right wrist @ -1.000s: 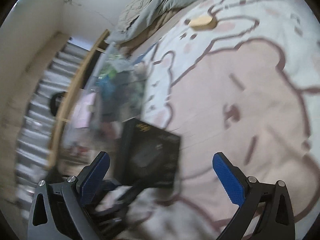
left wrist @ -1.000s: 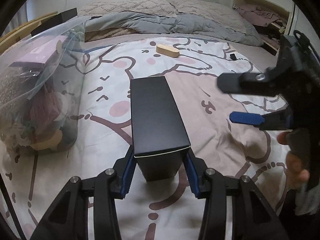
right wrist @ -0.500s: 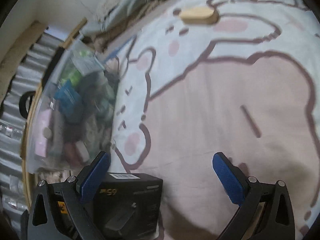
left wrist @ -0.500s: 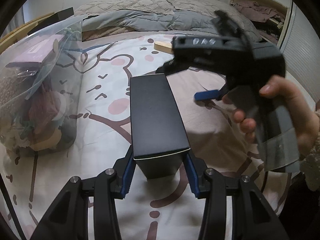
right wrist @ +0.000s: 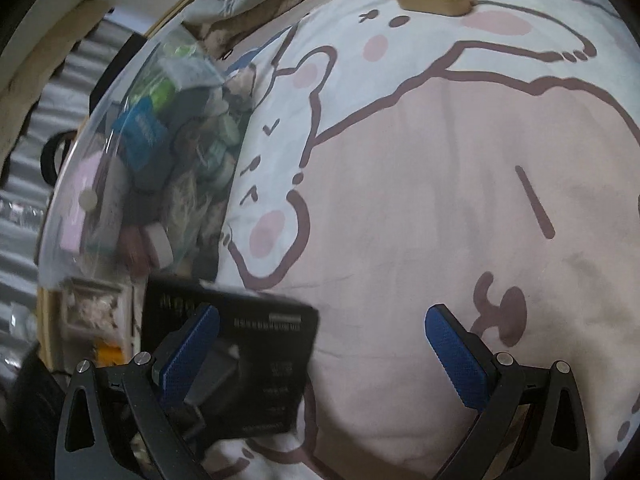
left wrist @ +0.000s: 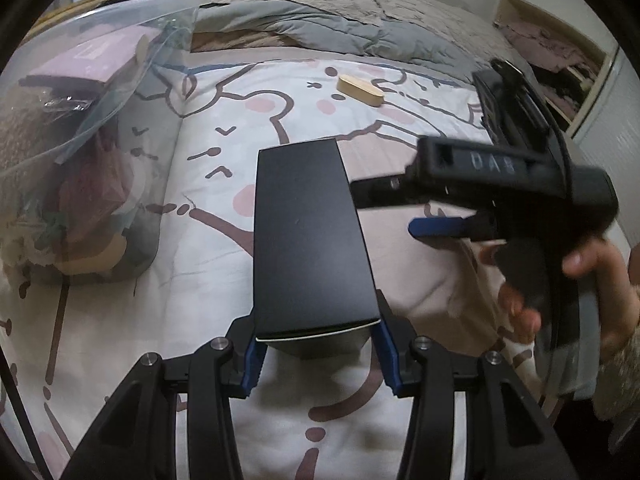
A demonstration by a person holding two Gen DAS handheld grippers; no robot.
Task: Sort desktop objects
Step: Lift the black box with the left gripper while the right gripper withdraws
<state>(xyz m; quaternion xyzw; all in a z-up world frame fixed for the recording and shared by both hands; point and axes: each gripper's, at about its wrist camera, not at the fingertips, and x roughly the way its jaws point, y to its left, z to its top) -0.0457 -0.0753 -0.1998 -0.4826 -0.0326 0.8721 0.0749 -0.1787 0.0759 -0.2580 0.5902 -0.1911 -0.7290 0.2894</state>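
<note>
My left gripper (left wrist: 318, 354) clamps the near end of the black box (left wrist: 310, 236) at lower centre, above the cartoon-print bedsheet (left wrist: 208, 272). My right gripper (right wrist: 322, 344) gapes with nothing between its pads, the box at its lower left. A wooden block (left wrist: 360, 90) lies at the upper centre; a clear bag of items (left wrist: 76, 152) sits at left.

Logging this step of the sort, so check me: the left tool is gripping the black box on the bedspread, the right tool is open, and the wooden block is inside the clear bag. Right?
Not quite. The wooden block lies loose on the bedspread, apart from the clear bag, as the left wrist view shows. The rest holds: the left tool grips the black box, and the right tool is open.
</note>
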